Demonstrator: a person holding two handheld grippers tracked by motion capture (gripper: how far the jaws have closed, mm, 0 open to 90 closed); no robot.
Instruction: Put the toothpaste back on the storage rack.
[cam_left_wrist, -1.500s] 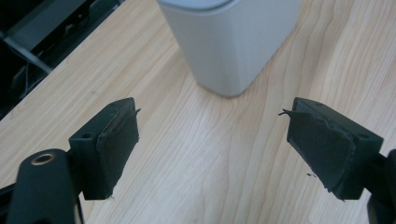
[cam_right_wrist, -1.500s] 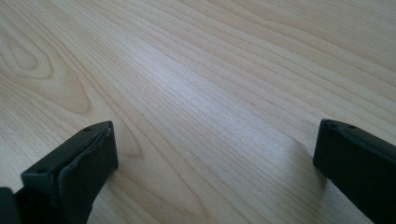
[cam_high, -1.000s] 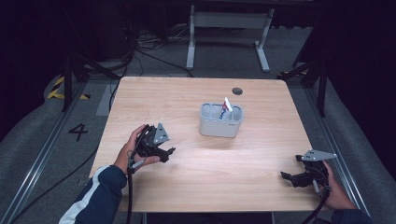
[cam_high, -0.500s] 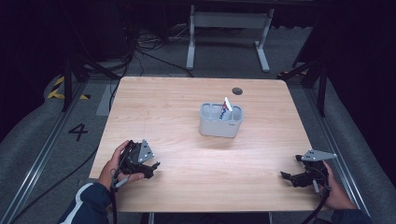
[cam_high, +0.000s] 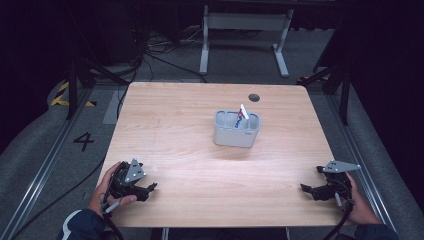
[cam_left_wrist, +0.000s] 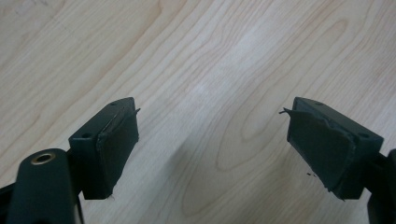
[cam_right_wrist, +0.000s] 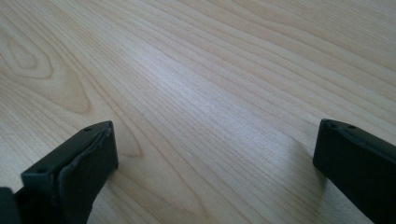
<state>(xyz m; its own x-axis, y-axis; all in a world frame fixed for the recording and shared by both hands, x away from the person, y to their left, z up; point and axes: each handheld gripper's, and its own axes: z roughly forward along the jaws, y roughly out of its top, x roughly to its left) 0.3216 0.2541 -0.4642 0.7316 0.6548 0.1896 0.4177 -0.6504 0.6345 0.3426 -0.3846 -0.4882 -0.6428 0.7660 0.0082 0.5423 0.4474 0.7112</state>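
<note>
A grey divided holder (cam_high: 236, 129) stands on the wooden table (cam_high: 200, 110), right of centre, with a white, red and blue item (cam_high: 242, 114) sticking up from it. My left gripper (cam_high: 148, 190) rests at the table's front left corner, held by a hand, its jaws open with bare wood between them (cam_left_wrist: 212, 140). At the front right corner my right gripper (cam_high: 307, 190) lies low over the table, pointing left. Its jaws stand wide open over plain wood (cam_right_wrist: 215, 154).
A dark round hole (cam_high: 254, 97) sits in the tabletop near the far right. Beyond the table stand a white metal frame (cam_high: 245, 30) and cables on the grey floor. A painted number 4 (cam_high: 83, 141) marks the floor at left.
My left gripper has drawn back toward the front left corner and sunk lower. The right gripper has stayed put.
</note>
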